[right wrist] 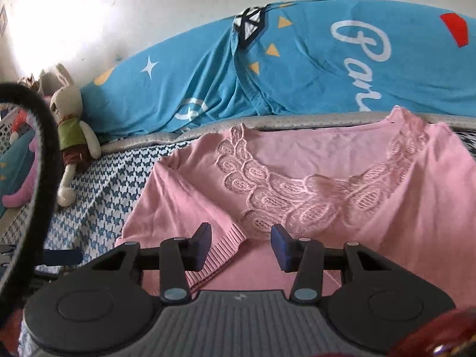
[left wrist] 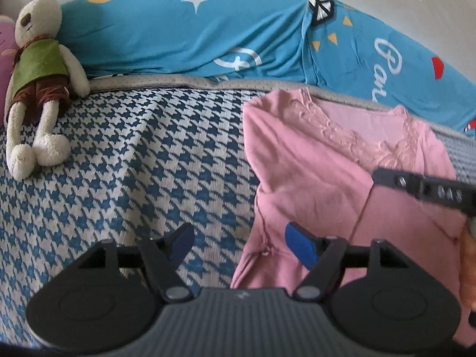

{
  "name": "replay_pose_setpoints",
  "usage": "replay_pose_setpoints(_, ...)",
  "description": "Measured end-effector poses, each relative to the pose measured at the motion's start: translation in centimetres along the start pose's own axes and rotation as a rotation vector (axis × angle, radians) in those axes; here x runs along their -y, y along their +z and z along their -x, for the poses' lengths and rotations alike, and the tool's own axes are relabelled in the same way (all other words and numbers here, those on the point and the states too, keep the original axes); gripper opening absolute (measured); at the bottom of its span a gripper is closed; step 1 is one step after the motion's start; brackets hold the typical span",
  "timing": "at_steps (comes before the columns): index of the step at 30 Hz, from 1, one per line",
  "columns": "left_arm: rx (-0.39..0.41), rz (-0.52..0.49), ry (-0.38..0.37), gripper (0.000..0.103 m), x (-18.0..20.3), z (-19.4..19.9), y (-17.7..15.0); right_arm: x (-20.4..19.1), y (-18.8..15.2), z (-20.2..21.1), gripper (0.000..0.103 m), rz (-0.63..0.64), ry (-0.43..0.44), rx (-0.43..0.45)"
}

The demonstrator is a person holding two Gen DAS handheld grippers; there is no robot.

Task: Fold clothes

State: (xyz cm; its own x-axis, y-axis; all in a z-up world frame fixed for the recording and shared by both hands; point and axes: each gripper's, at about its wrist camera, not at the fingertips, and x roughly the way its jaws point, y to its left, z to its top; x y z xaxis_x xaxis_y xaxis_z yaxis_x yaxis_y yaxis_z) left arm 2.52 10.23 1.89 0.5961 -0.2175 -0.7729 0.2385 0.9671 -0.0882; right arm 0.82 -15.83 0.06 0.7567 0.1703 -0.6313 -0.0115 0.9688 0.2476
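- Pink top (right wrist: 297, 184): lies face-up on bed, lace neckline (right wrist: 300, 199) away from claws, toward bolster; one sleeve folded in across the chest, its ribbed cuff (right wrist: 217, 255) just ahead of R claw, slightly left of the gap. Judged: partly folded, sleeve in so the body narrows.
- R gripper (right wrist: 241, 247): fingers apart, holding nothing; hovers low over garment's near half w/ cuff betw. and below its pads. Looks set either to take the cuff or just let it go; can't tell which.
- L gripper (left wrist: 238, 244): fingers apart, empty; straddles top's left edge, R pad (left wrist: 300, 247) over pink cloth, L pad (left wrist: 181, 244) over bedcover.
- Surface: houndstooth bedcover (left wrist: 119, 163), blue/white, grey trim at far edge; flat, roomy left of garment.
- Beyond claws: blue printed bolster (left wrist: 193, 35) along pale wall (right wrist: 119, 9).
- Far left: plush rabbit (left wrist: 38, 68), leaning on bolster, well clear of top.
- Black strap (right wrist: 41, 160) crosses R view's left edge.
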Motion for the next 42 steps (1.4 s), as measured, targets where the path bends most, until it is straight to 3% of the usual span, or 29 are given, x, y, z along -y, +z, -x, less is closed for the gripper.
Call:
replay_pose_setpoints(4, -0.017, -0.027, 0.043, 0.071, -0.1, -0.4, -0.4, -0.3, -0.1, -0.9, 0.043, 0.03, -0.007, 0.001)
replay_pose_setpoints(7, -0.019, -0.027, 0.053, 0.072, -0.4, -0.7, -0.6, -0.6, 0.0, -1.2, 0.03, 0.048, -0.011, 0.005)
replay_pose_setpoints(9, -0.02, -0.03, 0.059, 0.075, -0.5, -0.9, -0.7, -0.8, -0.1, -1.4, 0.015, 0.056, -0.016, 0.001)
replay_pose_setpoints(12, -0.022, -0.037, 0.078, 0.079, -0.5, -1.0, -0.8, -0.9, -0.1, -1.3, 0.007, 0.068, -0.02, -0.005)
replay_pose_setpoints(16, -0.027, -0.036, 0.111, 0.087, -0.5, -1.2, -1.0, -1.0, 0.0, -0.8, 0.005, 0.068, -0.046, -0.025)
replay_pose_setpoints(21, -0.037, -0.034, 0.129, 0.088, -0.7, -1.2, -1.1, -0.5, -0.1, 0.1, 0.005, 0.049, -0.132, -0.037)
replay_pose_setpoints(26, -0.045, -0.019, 0.129, 0.092, -0.7, -1.1, -1.0, -0.3, -0.4, -0.2, 0.006, 0.082, -0.117, -0.053)
replay_pose_setpoints(35, -0.053, 0.018, 0.121, 0.091, -0.7, -1.0, -0.7, 0.2, 1.4, 0.8, 0.008, -0.013, 0.019, 0.031)
replay_pose_setpoints(42, -0.048, 0.062, 0.097, 0.092, -0.6, -1.3, -0.2, -1.7, 2.1, 0.0, 0.008, 0.012, 0.125, 0.05)
